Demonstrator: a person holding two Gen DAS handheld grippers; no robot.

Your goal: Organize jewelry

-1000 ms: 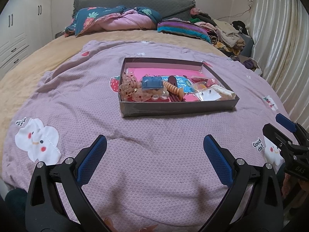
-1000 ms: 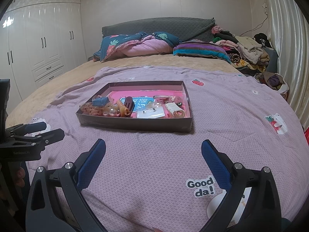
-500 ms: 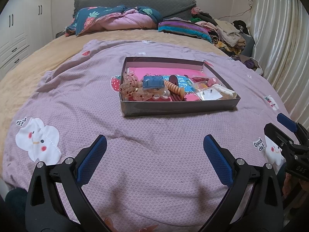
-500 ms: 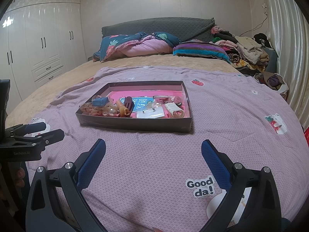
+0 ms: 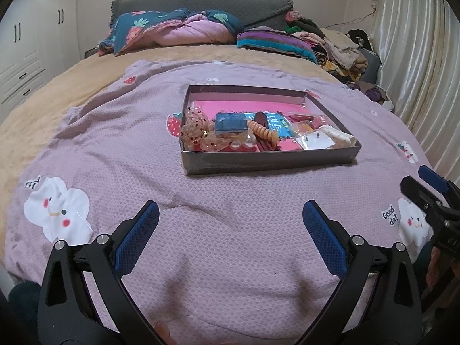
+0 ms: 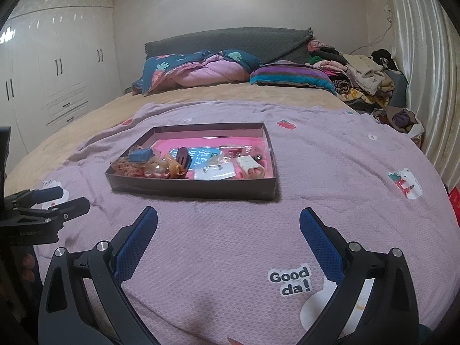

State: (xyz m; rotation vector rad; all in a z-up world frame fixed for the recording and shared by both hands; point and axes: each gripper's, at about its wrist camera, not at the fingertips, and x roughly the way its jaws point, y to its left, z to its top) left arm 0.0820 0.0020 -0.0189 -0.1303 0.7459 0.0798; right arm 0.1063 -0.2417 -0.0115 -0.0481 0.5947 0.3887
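A shallow dark box [image 5: 270,159] [image 6: 195,191] with a pink lining sits on the purple bedspread. It holds a small blue case [image 5: 231,122] [image 6: 141,155], a sequinned bow [image 5: 195,129], an orange spiral hair tie [image 5: 263,132] [image 6: 174,166], a dark hair clip [image 6: 184,156], a clear earring packet [image 5: 316,141] [image 6: 214,169] and a cream hair claw [image 5: 337,135] [image 6: 250,166]. My left gripper [image 5: 230,224] is open and empty, well short of the box. My right gripper [image 6: 228,230] is open and empty too, also in front of the box.
The purple bedspread [image 5: 218,230] has cloud and "Good da!" prints [image 6: 290,281]. Pillows and a folded quilt [image 5: 178,28] lie at the headboard. A heap of clothes [image 5: 336,49] sits at the back right. White wardrobes [image 6: 57,80] stand left, curtains [image 5: 417,72] right.
The left wrist view has drifted slightly, so the box sits a little lower and more to the right. The right wrist view is nearly unchanged. Both grippers stay open.
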